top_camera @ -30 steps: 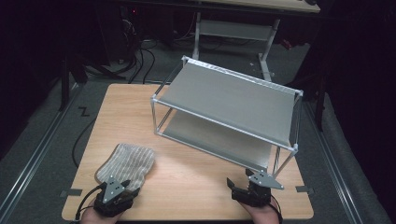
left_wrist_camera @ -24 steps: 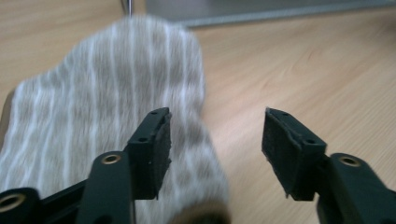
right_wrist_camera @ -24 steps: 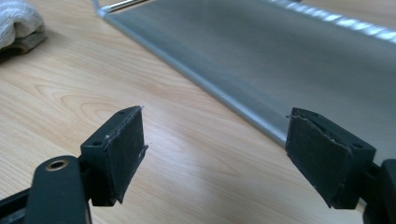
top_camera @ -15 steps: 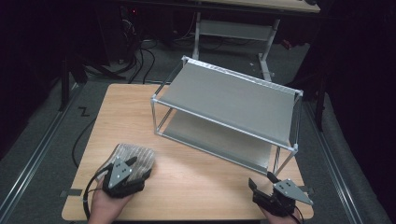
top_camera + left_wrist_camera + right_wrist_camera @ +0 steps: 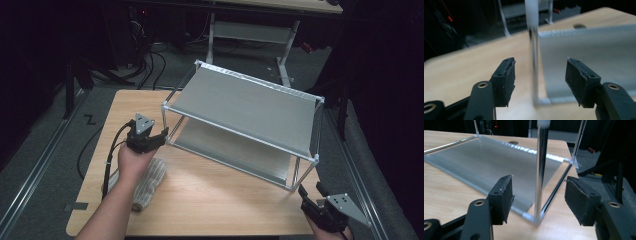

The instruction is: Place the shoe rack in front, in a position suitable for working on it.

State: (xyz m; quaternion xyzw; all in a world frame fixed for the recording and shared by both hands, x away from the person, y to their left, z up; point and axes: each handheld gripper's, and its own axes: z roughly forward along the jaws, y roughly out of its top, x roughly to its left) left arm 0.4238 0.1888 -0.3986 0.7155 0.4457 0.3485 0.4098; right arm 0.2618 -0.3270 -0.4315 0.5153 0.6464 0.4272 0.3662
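On the wooden table [image 5: 210, 195] in a dark room, both tools, left tool [image 5: 537, 75] and right tool [image 5: 539, 195], gape wide by the shelf rack [image 5: 250, 105]

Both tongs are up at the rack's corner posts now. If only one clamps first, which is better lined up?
Right, probably. The right tongs are open with the near corner post sharp and midway between the jaws. The left tongs also straddle a post, but it is motion-blurred, so that hand looks unsettled.
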